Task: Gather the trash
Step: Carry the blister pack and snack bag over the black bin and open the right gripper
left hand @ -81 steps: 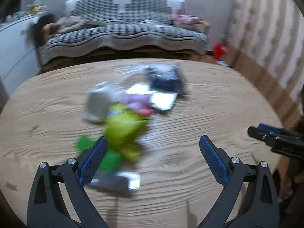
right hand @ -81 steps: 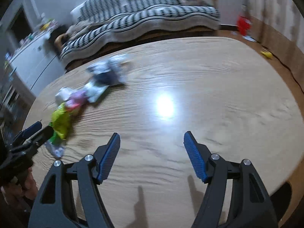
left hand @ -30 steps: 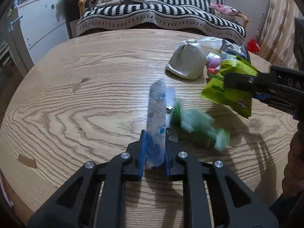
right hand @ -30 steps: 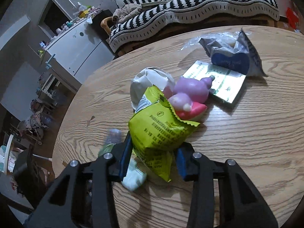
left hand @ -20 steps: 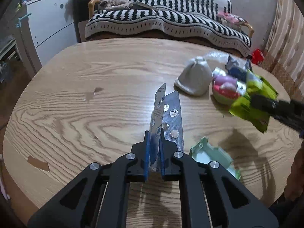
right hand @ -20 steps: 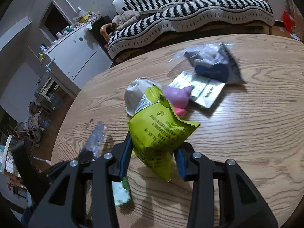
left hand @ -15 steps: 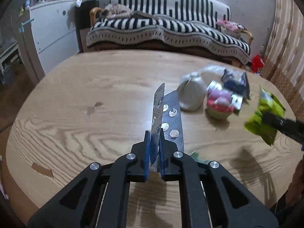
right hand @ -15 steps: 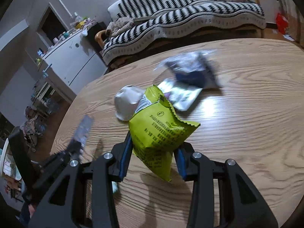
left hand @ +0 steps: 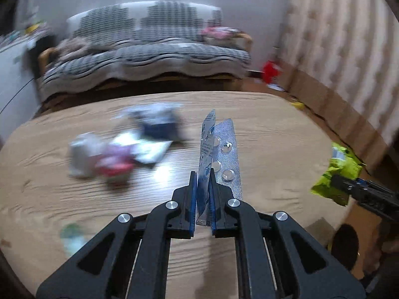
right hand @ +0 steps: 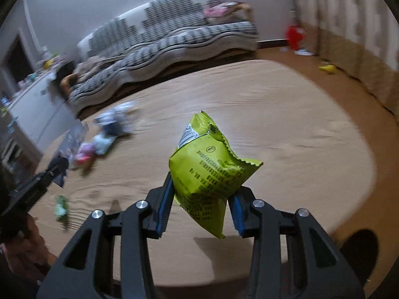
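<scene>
While the left wrist view is showing the oval wooden table (left hand: 274,134) edge-on, only the right wrist view is revealing its far right edge. Left gripper (left hand: 202,194) is pinching a silver pill blister sheet (left hand: 219,154) upright; right gripper (right hand: 200,199) is squeezing a lime-green snack packet (right hand: 207,172), both lifted above the table's near edge.

Snack bag (right hand: 209,167): lime green w/ dark print, white label patch at top. Blister pack (left hand: 224,159): silver foil, clear bubbles; folded side has blue print. Gripper pads (right hand: 164,204): blue, on black arms. Table (left hand: 274,134): light wood grain. Sofa cover (left hand: 149,42): black-and-white stripes. Floor item (right hand: 294,35): red. Wall panel (left hand: 336,37): beige/cream vertical stripes.
</scene>
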### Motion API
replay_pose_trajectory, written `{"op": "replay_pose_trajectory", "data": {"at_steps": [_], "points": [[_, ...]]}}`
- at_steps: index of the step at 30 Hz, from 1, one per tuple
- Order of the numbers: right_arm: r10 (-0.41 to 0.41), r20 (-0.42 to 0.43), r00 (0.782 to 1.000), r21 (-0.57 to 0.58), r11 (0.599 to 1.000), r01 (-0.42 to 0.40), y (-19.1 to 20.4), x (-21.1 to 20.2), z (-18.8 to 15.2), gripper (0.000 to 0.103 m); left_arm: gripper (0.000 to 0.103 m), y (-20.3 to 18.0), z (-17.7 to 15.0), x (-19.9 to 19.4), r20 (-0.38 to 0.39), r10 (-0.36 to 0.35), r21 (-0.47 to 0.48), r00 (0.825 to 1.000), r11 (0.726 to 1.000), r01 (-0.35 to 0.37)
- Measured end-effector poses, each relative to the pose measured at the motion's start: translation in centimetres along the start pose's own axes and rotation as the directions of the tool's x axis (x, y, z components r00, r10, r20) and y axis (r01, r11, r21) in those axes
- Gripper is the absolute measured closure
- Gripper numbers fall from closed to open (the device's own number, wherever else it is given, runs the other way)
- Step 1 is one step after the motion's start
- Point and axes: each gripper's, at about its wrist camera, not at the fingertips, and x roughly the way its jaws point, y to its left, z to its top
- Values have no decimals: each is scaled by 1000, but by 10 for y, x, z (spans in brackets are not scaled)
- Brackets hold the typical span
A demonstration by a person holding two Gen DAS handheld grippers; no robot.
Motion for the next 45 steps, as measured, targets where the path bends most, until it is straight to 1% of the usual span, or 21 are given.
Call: {"op": "replay_pose_trajectory", "data": {"at_steps": [2,4,6,7,9,12,15,16,19,20,23,25,28,33,37,39,40,41,42,44,45], "points": [[-67,12,998,34,997,66,-41,-17,-9,63,95,-35,-1,8,-8,-54,49,999,997,54],[-113,17,993,64,992,112,-71,-30,-17,63,95,-75,-7,16,-28,-112,108,993,988,115],[-175,20,984,114,979,171,-112,-49,-30,63,95,-114,-15,24,-64,-181,154,981,970,189],[-193,20,981,133,973,189,-124,-55,-34,63,95,-130,-20,26,-77,-204,171,976,962,215],[-243,16,970,193,953,235,-165,-73,-49,63,95,-162,-28,29,-101,-244,213,965,942,260],[-300,5,954,269,919,287,-212,-97,-72,63,95,-217,-46,33,-148,-320,269,936,897,349],[-342,-12,940,327,886,327,-248,-116,-93,63,95,-258,-61,33,-181,-378,304,908,857,417],[-356,-21,934,343,875,341,-259,-122,-100,63,95,-275,-69,33,-197,-402,320,894,835,447],[-388,-54,920,385,842,378,-289,-136,-123,62,95,-308,-85,37,-243,-444,343,862,792,505],[-400,-77,913,398,827,396,-299,-139,-131,62,95,-319,-92,39,-268,-458,347,848,775,528],[-403,-138,905,434,797,421,-322,-138,-149,62,95,-344,-110,45,-325,-478,364,816,733,574],[-397,-171,901,445,785,431,-328,-136,-154,62,95,-355,-121,50,-351,-477,381,806,714,588],[-387,-202,900,454,777,436,-335,-132,-160,62,95,-367,-130,58,-379,-467,398,799,697,597],[-381,-212,900,453,778,436,-332,-129,-157,62,95,-373,-131,65,-392,-462,404,795,690,600],[-381,-208,901,457,777,434,-329,-131,-156,62,95,-374,-130,68,-407,-470,389,783,686,614],[-381,-209,901,461,774,434,-329,-131,-155,61,95,-377,-133,66,-406,-472,390,782,684,616],[-381,-209,901,463,773,434,-329,-131,-155,60,95,-378,-134,66,-408,-474,392,780,681,619],[-380,-208,901,466,771,433,-330,-131,-155,56,95,-379,-135,66,-409,-474,393,780,680,619],[-381,-208,901,469,770,433,-331,-131,-154,54,95,-380,-136,66,-411,-474,393,779,678,620],[-391,-203,898,471,765,440,-330,-134,-154,45,95,-377,-137,66,-416,-475,392,775,675,625],[-392,-195,899,473,765,436,-328,-134,-152,45,95,-377,-138,65,-419,-476,391,773,674,627]]}}
